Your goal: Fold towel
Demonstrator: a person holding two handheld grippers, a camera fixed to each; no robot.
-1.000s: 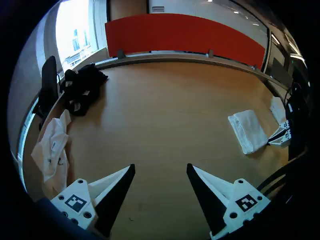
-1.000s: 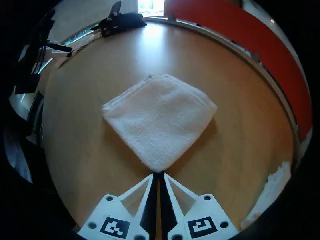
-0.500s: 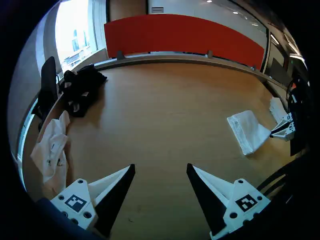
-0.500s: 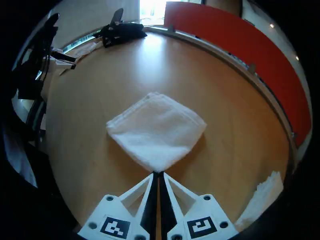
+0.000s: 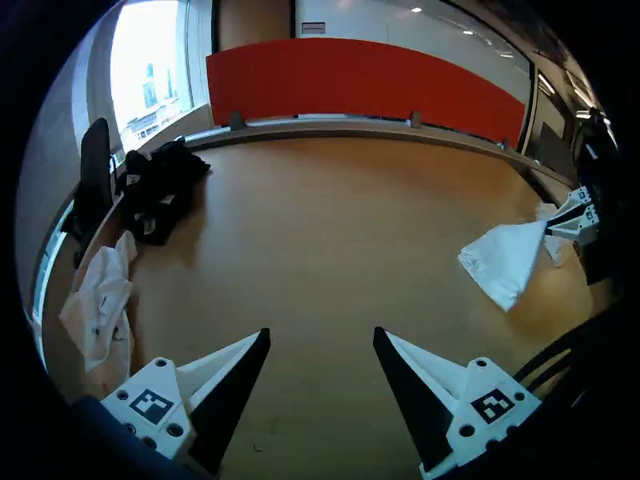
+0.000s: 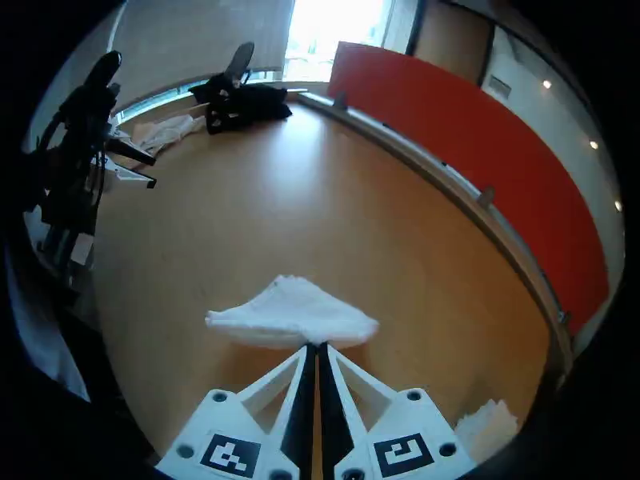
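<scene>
Your left gripper (image 5: 320, 336) is open, fingers spread wide with nothing between them, over bare wood close to the near edge of the surface (image 5: 336, 232). At the left edge lies a crumpled white cloth (image 5: 100, 304). A black bag (image 5: 156, 188) sits farther along that edge toward the far-left corner, with a dark chair (image 5: 96, 156) just off the edge beside it. A red partition (image 5: 360, 80) runs along the far edge.

Toward the right edge, well apart from the left one, your right gripper (image 6: 318, 352) is closed, both fingers pinching one corner of the towel (image 6: 292, 320). In the left gripper view that corner is held up and the folded towel (image 5: 506, 260) droops from it toward the surface. Can't tell whether its low corner touches the wood. In the right gripper view the towel fans out just ahead of the fingertips, layered edges showing on its left side. A small white pile (image 6: 484, 420) lies at the right edge, near the towel and behind it in the left gripper view.
</scene>
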